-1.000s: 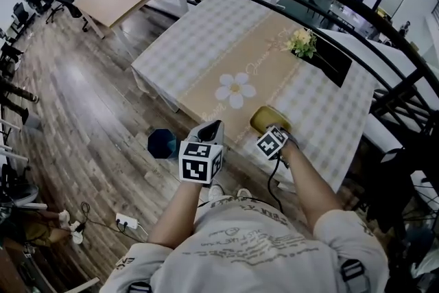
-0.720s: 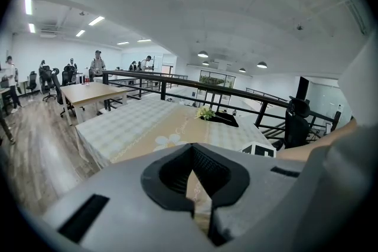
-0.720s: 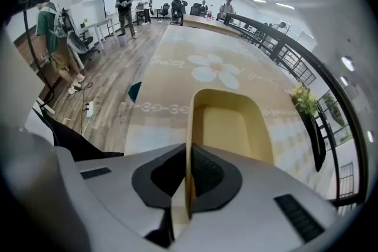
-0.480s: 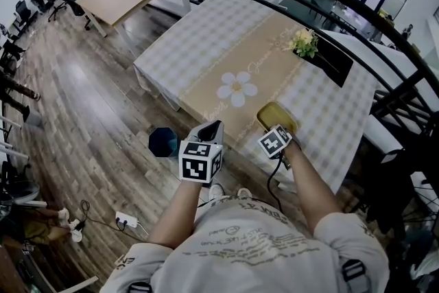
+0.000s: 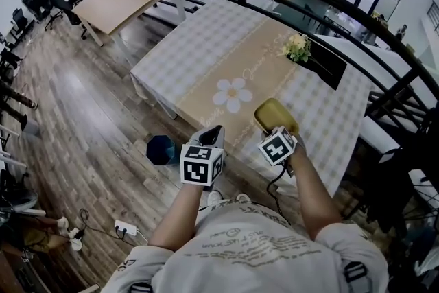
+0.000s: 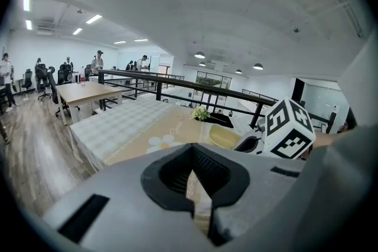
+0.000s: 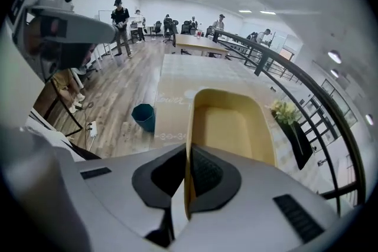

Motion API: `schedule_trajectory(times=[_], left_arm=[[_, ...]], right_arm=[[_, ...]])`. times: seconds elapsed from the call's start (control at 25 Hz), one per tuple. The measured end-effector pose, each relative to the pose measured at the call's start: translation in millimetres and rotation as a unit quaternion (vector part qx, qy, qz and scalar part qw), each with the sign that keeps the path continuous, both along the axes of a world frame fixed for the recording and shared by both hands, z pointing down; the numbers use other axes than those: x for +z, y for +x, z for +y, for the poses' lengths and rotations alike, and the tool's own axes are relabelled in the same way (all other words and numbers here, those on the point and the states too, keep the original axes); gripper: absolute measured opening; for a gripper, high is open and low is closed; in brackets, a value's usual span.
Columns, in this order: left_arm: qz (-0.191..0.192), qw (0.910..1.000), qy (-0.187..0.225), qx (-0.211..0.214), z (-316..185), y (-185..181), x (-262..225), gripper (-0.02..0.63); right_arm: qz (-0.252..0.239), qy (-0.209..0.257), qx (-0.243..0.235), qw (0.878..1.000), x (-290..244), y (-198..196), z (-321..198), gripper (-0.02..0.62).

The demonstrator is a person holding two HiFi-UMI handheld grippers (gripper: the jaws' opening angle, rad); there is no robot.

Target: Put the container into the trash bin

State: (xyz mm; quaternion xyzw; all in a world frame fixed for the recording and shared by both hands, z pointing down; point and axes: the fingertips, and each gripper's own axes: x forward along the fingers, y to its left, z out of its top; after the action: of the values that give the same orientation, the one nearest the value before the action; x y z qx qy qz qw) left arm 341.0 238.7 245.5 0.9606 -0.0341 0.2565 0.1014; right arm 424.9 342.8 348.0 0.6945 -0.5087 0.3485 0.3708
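Lifted now, the yellow container (image 7: 233,127) hangs clear of the worktop (image 7: 177,77); a moment ago it sat flat on it. The right claw (image 7: 188,183) is pinching its thin side wall, and the rest of it sticks out past the tips. The left claw (image 6: 192,153) is pressed together with nothing in it. The container looks light, thin and maybe bendy, so a rim grip could let it tip. Hold it firmly. The trash bin (image 7: 143,117) stands on the floor, below and left of the right claw.
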Motion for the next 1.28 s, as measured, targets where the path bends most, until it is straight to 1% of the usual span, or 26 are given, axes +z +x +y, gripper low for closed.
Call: schedule_trajectory(times=[0.2,0.44,0.6,0.68,0.88,1.0,1.12,1.28], left_arm=[[0.002,1.0,0.0,0.004,5.8,6.4,0.5,0.006],[0.004,1.0,-0.001,0.003,10.3,7.1,-1.4,0.006],[0.005,0.9999,0.001,-0.009,7.8,-0.8,-4.3,0.005],[0.004,0.9998,0.001,-0.021,3.6,-8.5,-3.5,0.005],[0.0,0.9967,-0.001,-0.081,-17.1,-38.5,0.1,0.006],[-0.002,0.9925,0.0,-0.122,-34.3,-65.0,0.5,0.006],[-0.002,0.982,0.003,-0.189,-57.3,-107.4,-0.8,0.005],[-0.001,0.9633,0.006,-0.268,-82.4,-170.4,-2.0,0.006]], right_arm=[[0.014,0.01,-0.022,1.0,-30.5,-8.2,1.5,0.006],[0.025,0.021,-0.037,0.999,-44.2,-14.5,-1.0,0.006],[0.037,0.018,-0.053,0.998,-48.3,-21.9,-5.7,0.006],[0.04,0.018,-0.066,0.997,-49.9,-26.9,-12.3,0.006],[0.045,0.019,-0.129,0.99,-49.8,-46.9,-45.4,0.006],[0.046,0.024,-0.174,0.983,-51.5,-70.4,-71.0,0.006],[0.04,0.033,-0.245,0.968,-54.7,-110.1,-105.5,0.006],[0.038,0.043,-0.327,0.943,-57.7,-169.5,-145.7,0.006]])
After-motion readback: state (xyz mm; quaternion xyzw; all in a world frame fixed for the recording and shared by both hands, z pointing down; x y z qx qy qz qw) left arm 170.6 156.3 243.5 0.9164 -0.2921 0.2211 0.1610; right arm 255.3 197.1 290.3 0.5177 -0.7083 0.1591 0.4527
